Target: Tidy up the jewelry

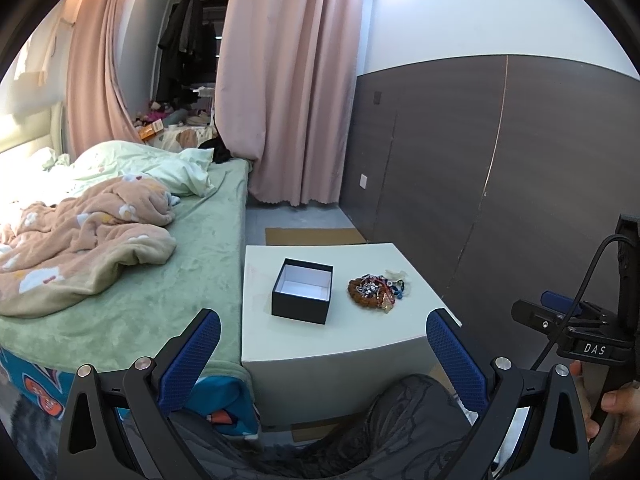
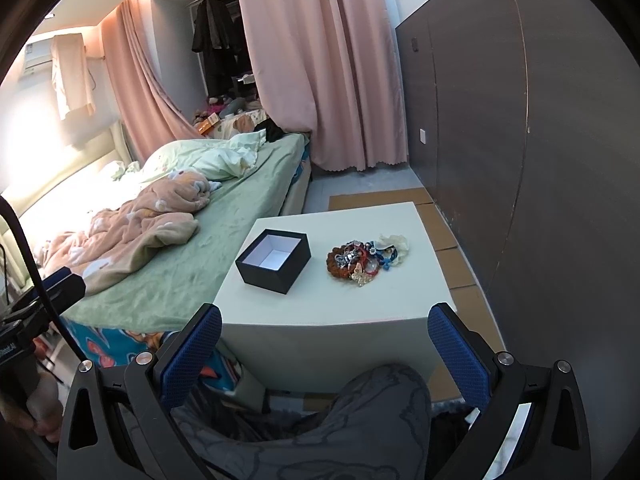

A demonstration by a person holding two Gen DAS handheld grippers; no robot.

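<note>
1. A tangled pile of jewelry (image 1: pixel 376 292) lies on the right half of a white desk (image 1: pixel 304 332). It holds a brown beaded ring, red cords, silvery beads and blue pieces.
2. Just left of the pile, apart from it, stands an open black box (image 1: pixel 303 295) with a white, empty inside.
3. The right wrist view sees the pile (image 2: pixel 366 258) closer. It shows a pale butterfly-shaped piece at the near edge and a cream fabric piece at the far right. In the left wrist view these are small and hard to make out.
4. Single pieces in the tangle cannot be told apart or counted in either view.
5. The left hand-held gripper (image 1: pixel 323 350) hangs in front of the desk's near edge, its blue-padded fingers spread wide with nothing between them.
6. The right hand-held gripper (image 2: pixel 325 348) is held the same way, fingers wide and empty, short of the desk.
7. Only the left wrist view shows the right gripper from the side, at the right edge, with a cable and part of a hand (image 1: pixel 612 404) on its handle. The picture's edge cuts it off.
8. Only the right wrist view shows part of the left gripper at the left edge, dark and mostly cut off.
9. A knee in grey patterned cloth (image 2: pixel 340 420) sits below the desk, between the fingers.
10. A bed (image 1: pixel 192 232) with a green sheet and a peach blanket touches the desk's left side. Pink curtains (image 1: pixel 288 80) hang behind, and a dark panelled wall runs along the right.
</note>
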